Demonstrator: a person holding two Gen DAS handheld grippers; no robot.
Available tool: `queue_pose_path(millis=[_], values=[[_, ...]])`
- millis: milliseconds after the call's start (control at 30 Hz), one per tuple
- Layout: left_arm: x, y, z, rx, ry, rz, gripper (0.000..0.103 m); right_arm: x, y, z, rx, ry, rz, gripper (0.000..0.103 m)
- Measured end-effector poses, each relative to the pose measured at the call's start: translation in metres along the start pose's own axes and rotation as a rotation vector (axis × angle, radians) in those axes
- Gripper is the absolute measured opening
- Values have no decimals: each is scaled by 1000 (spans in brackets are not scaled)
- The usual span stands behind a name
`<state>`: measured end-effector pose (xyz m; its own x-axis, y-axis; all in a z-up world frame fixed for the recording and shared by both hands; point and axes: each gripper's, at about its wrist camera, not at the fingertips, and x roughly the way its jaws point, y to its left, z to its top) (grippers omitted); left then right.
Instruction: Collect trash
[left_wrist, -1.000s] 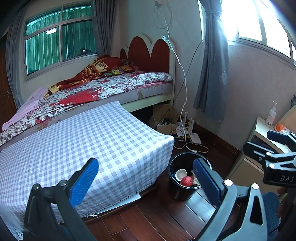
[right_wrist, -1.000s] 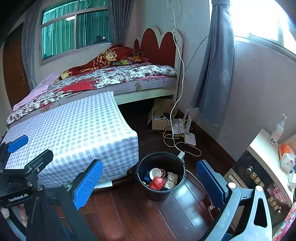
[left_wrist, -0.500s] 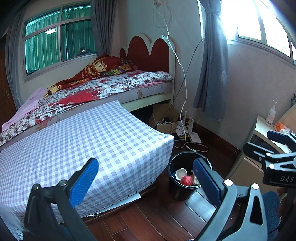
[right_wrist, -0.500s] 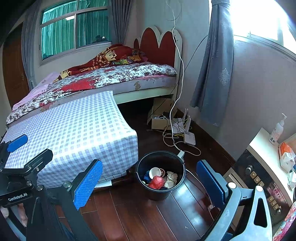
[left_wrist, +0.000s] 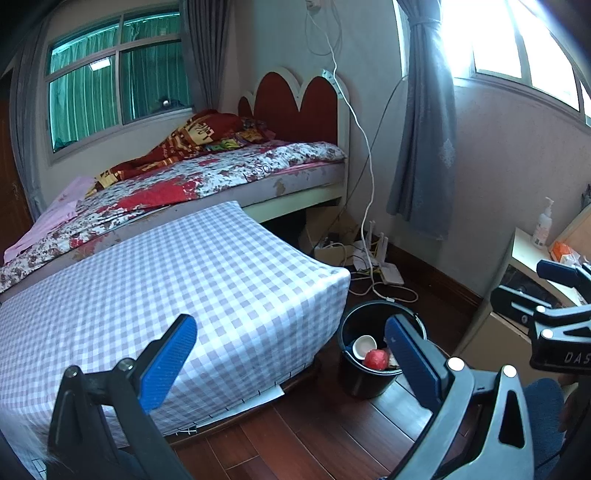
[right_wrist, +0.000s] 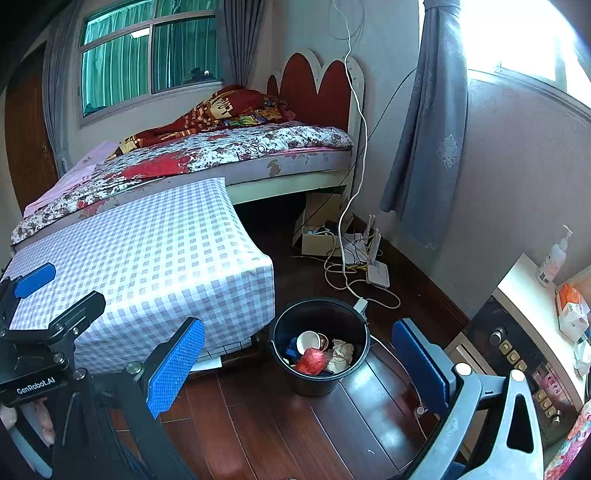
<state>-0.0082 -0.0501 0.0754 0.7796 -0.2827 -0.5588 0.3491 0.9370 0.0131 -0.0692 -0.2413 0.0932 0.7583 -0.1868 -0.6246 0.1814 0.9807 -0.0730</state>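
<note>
While both hand-held grippers (left_wrist: 291, 363) (right_wrist: 295, 363) gape empty, black bucket (right_wrist: 320, 380) beside checked table edge (right_wrist: 271, 291), open floor (right_wrist: 295, 435) ahead.

Black claw (right_wrist: 291, 354) frames, blue textured pads (right_wrist: 175, 363), silver screws.

The dark red-brown wooden plank floor (right_wrist: 280, 435) shines glossy. The round black plastic bucket (right_wrist: 320, 384) looks smooth, holding crumpled red plastic wrap (right_wrist: 311, 361) and creased beige paper (right_wrist: 340, 357). The lilac-and-white checked cloth cover (right_wrist: 155, 258) is matt.
</note>
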Motion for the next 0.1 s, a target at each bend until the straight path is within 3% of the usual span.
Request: queue_pose_path(millis=[100], values=[[-1, -1, 0, 10, 1, -6, 102, 2, -1, -1, 4, 4, -3, 102]])
